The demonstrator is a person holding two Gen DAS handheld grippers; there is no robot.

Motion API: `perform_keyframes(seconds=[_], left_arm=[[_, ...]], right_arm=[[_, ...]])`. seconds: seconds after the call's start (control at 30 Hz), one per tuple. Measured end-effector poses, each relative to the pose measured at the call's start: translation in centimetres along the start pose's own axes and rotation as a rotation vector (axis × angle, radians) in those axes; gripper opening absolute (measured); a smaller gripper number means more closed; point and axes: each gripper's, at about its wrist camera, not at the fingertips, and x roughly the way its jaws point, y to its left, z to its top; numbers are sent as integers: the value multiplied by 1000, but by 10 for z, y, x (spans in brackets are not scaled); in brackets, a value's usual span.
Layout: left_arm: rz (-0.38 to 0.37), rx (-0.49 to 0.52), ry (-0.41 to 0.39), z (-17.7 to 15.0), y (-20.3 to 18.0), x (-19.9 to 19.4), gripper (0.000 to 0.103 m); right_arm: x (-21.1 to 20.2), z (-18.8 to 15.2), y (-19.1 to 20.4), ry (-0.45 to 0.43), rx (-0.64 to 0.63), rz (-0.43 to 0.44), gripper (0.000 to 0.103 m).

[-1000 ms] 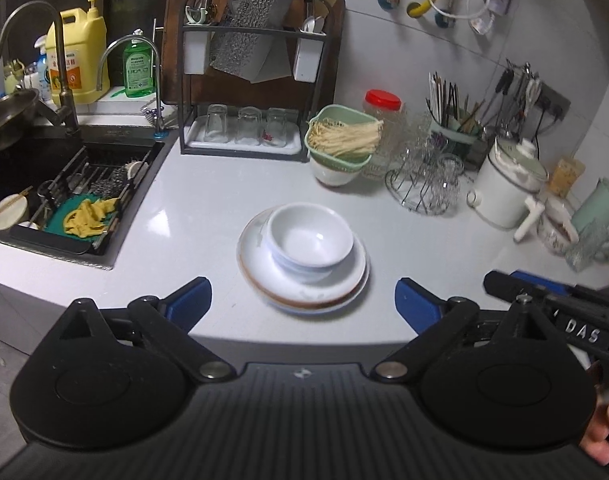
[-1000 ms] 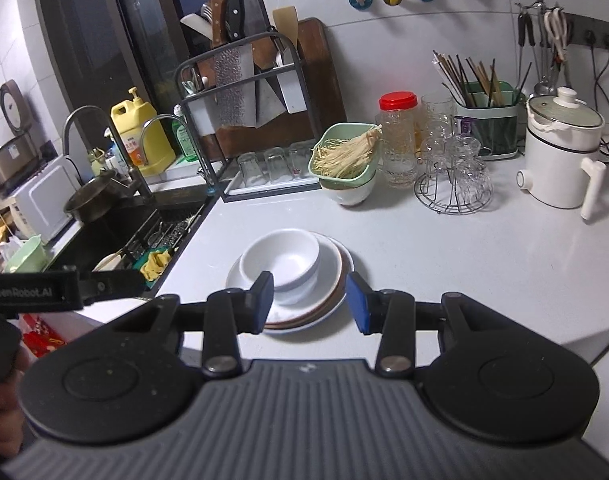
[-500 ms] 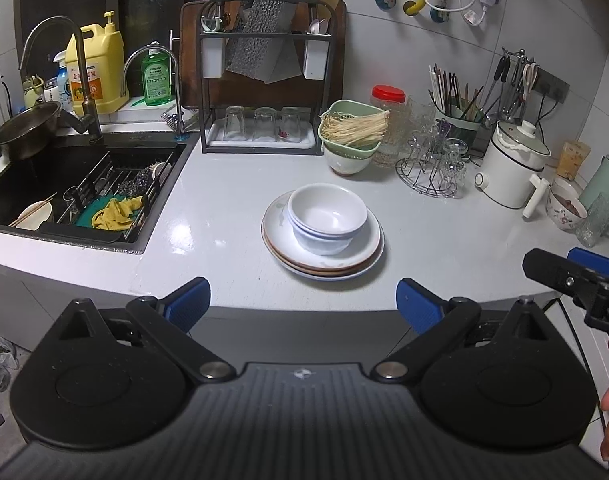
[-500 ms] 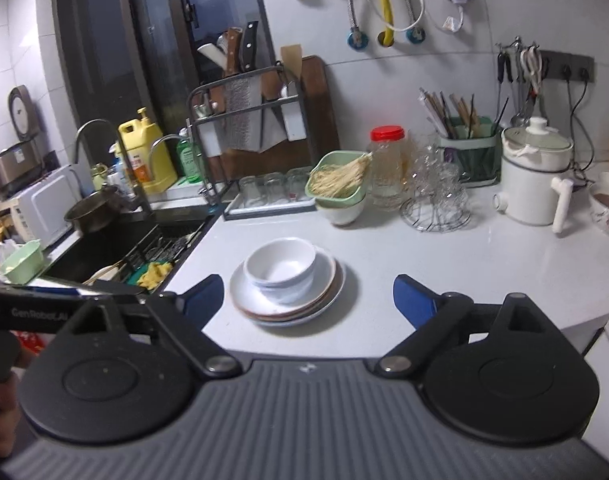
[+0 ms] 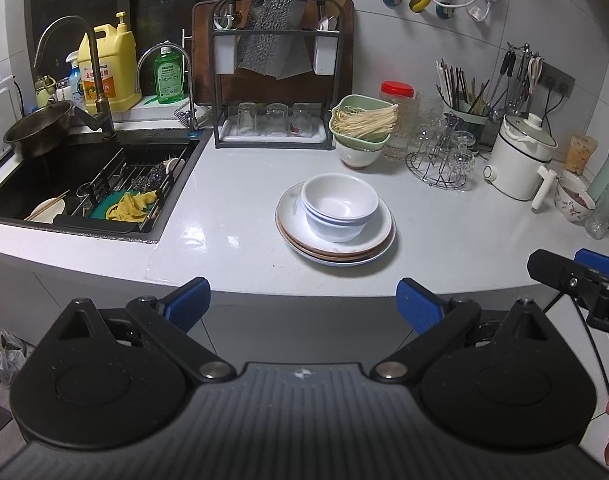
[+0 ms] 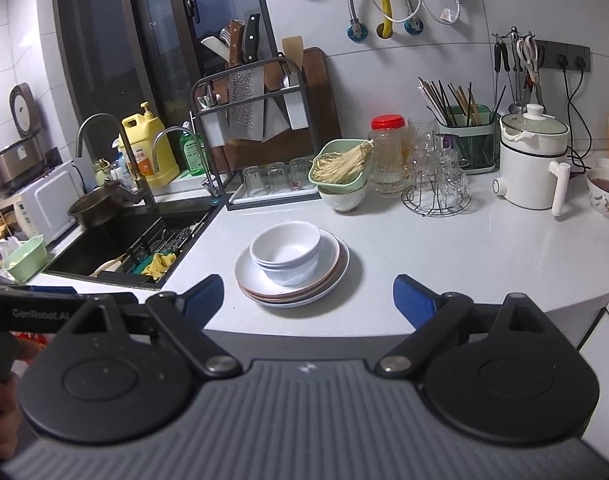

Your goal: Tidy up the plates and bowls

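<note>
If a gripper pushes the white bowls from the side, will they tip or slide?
The nested white bowls would probably slide, since they sit loose on glossy stacked plates. They stand off-centre on the plates, so the whole pile may shift. They look like hard crockery, probably breakable.

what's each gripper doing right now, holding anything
left gripper: open, holding nothing.
right gripper: open, holding nothing.

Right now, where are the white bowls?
The white bowls sit stacked on the plates, mid-counter in both views, right of the sink.
</note>
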Motion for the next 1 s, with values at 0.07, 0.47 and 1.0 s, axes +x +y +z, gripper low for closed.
perform_keyframes(seconds=[0.07,0.47,1.0], left_arm=[[6,6,-1,0,-1,0,101],[25,20,8,-5,-12,-3,101],[47,-3,6,-11,-7,-3,101]], right_arm=[[0,-2,1,-4,6,1,93],[-2,-9,-6,15,39,-11,93],[7,-11,-4,59,22,2,93]])
